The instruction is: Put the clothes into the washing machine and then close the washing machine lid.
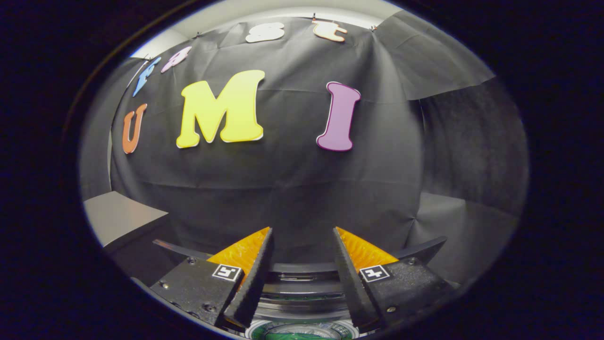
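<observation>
Nearest the camera are the two fingers of the gripper (302, 245), spread apart with nothing between them, only the black cloth wall (292, 189) showing through the gap. Going from left to right: a pale grey surface (120, 217) sits low on the left, then the left finger, then below and between the fingers the curved rim of what looks like the washing machine (302, 302), with something green (302, 336) inside its opening, possibly the clothes, though too little shows to be sure; then the right finger. The gripper points level at the wall and sits above the machine, a stance that suggests it is free for the lid, which I cannot make out for certain
</observation>
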Demonstrator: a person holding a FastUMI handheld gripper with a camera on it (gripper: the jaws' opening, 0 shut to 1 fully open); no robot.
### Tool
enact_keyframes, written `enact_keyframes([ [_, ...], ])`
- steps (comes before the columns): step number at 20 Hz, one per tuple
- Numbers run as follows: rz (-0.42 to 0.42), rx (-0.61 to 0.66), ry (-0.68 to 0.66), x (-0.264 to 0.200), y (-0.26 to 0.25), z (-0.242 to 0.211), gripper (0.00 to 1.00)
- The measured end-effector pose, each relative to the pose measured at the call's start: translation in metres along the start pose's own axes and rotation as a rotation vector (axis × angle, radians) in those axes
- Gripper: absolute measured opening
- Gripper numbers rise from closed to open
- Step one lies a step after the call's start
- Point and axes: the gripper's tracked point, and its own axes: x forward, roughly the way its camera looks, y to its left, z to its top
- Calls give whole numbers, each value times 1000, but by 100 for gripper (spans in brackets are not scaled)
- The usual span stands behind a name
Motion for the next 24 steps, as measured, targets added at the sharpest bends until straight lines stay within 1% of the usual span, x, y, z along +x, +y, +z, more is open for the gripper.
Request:
enact_keyframes([
  [2,4,-3,-15,-4,1,-2,77],
  [5,7,0,-24,-29,-2,-9,77],
  [11,-1,-7,-39,-50,1,-23,77],
  [14,-2,-11,-34,-64,0,-30,78],
  [17,1,-24,-8,-67,-2,-28,78],
  [20,3,-61,26,-68,-2,-33,82],
  [24,-28,-46,63,-71,-5,-42,88],
])
